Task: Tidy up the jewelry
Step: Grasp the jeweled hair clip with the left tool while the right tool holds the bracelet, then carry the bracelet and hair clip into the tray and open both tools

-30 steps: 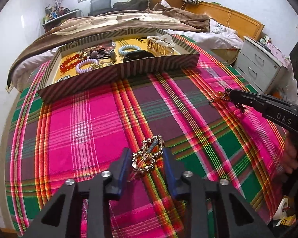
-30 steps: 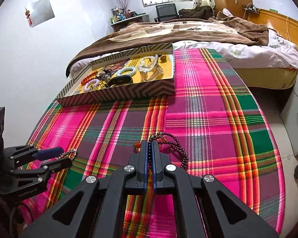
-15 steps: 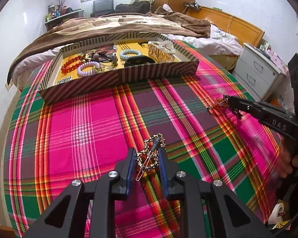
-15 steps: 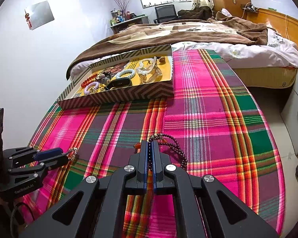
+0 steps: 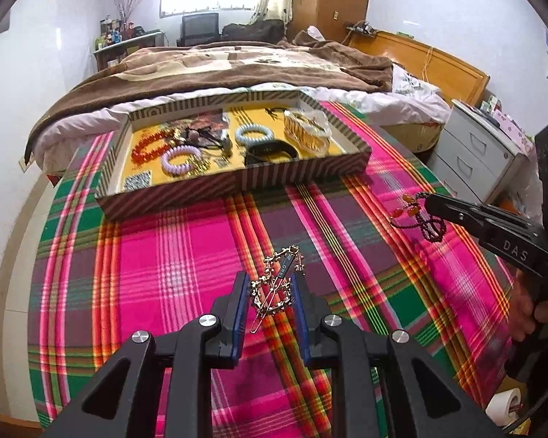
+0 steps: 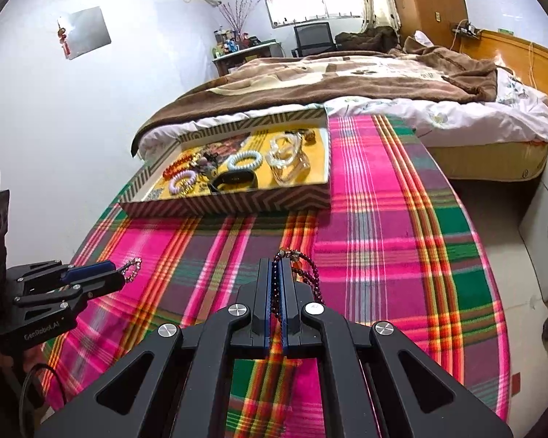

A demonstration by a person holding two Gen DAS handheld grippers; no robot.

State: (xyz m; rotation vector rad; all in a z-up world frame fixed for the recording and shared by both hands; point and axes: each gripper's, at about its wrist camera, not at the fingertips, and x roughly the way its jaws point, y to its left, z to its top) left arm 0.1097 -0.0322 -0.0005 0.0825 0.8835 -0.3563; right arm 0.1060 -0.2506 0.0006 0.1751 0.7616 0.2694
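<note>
My left gripper is shut on a gold jewelled hair clip and holds it above the plaid cloth; it shows at the left of the right wrist view. My right gripper is shut on a dark purple bead necklace with orange beads, which hangs from the fingertips; it shows at the right of the left wrist view. A striped open box with a yellow floor stands at the far side of the cloth and holds several bracelets, a black band and a clear hair claw.
The plaid cloth covers a round table. A bed with a brown blanket lies just behind the box. A grey drawer unit stands to the right. A tape roll lies low at the right.
My left gripper closed on the hair clip and lifted it off the cloth. Both grippers rose and moved toward the box with their pieces.
</note>
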